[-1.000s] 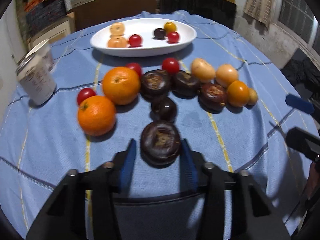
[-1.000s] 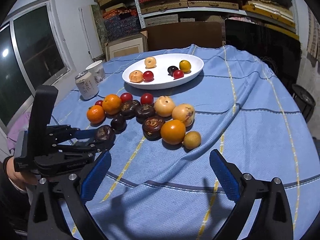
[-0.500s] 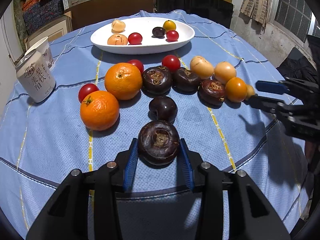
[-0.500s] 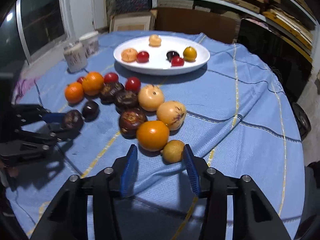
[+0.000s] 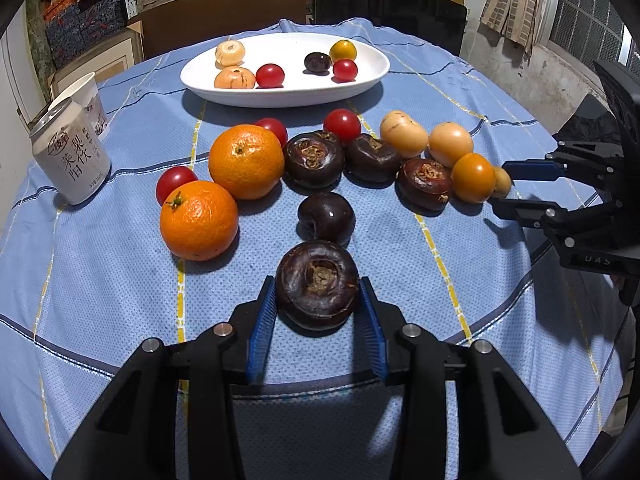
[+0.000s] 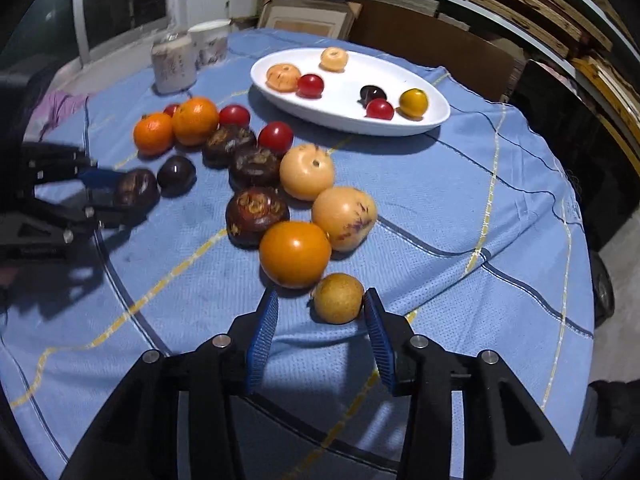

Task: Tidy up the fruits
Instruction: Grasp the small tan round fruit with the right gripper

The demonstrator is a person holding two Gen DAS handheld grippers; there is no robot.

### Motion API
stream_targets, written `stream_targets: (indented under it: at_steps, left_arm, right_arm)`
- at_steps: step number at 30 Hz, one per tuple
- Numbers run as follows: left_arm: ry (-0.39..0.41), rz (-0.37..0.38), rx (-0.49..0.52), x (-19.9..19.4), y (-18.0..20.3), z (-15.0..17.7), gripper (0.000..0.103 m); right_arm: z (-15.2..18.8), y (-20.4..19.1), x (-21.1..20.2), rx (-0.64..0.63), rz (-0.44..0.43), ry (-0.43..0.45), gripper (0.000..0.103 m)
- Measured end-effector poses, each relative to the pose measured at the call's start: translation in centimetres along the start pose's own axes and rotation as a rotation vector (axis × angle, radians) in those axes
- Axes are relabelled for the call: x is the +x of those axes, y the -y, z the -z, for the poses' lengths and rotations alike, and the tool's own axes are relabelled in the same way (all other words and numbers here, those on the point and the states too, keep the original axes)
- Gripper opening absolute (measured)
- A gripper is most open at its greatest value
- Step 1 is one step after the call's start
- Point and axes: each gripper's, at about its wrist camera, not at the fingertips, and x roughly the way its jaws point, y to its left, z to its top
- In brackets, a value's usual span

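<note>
Left wrist view: the left gripper has its jaws clenched on a dark ridged fruit, firm-looking and best held across its flanks. Left of the jaws, a can bears Chinese characters I can't reliably read.

Right wrist view: the right gripper jaws bracket a small, light-looking tan fruit on the worktop, the right pad touching, the left clear.

Fruit clusters on the table before me, the plate behind it holding six pieces. A can and cup stand left. One fruit sits between my left fingers.
</note>
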Motion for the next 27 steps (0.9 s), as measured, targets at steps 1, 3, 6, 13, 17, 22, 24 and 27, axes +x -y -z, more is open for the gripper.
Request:
stream_targets:
  at_steps: [1, 3, 6, 13, 17, 22, 24, 27]
  left_arm:
    - [0.000, -0.003, 0.002, 0.0, 0.1, 0.0, 0.040]
    - [0.001, -0.005, 0.004, 0.0, 0.1, 0.0, 0.040]
    - [0.002, -0.002, -0.001, 0.0, 0.0, 0.0, 0.040]
    - [0.004, 0.001, -0.005, 0.0, -0.1, 0.1, 0.040]
    - [0.000, 0.018, -0.002, -0.5, -0.1, 0.2, 0.040]
    - [0.028, 0.004, 0.010, -2.1, -0.4, 0.6, 0.040]
    - [0.035, -0.002, 0.007, -2.8, -0.7, 0.6, 0.040]
    - [0.053, -0.008, 0.010, -3.9, -1.0, 0.4, 0.040]
  right_arm:
    - [0.0, 0.1, 0.1, -0.009, 0.008, -0.011, 0.045]
    - [0.0, 0.2, 0.4, -0.016, 0.023, -0.015, 0.045]
    - [-0.3, 0.4, 1.1, -0.026, 0.017, -0.023, 0.032]
    - [0.3, 0.3, 0.8, 0.018, -0.007, -0.001, 0.027]
    - [1.3, 0.2, -0.3, 0.086, -0.021, 0.038, 0.027]
    - [2.0, -0.4, -3.0, 0.171, -0.104, 0.137, 0.027]
    - [1.9, -0.7, -3.8, 0.185, -0.123, 0.167, 0.027]
    - [1.2, -0.9, -5.2, 0.222, -0.143, 0.224, 0.027]
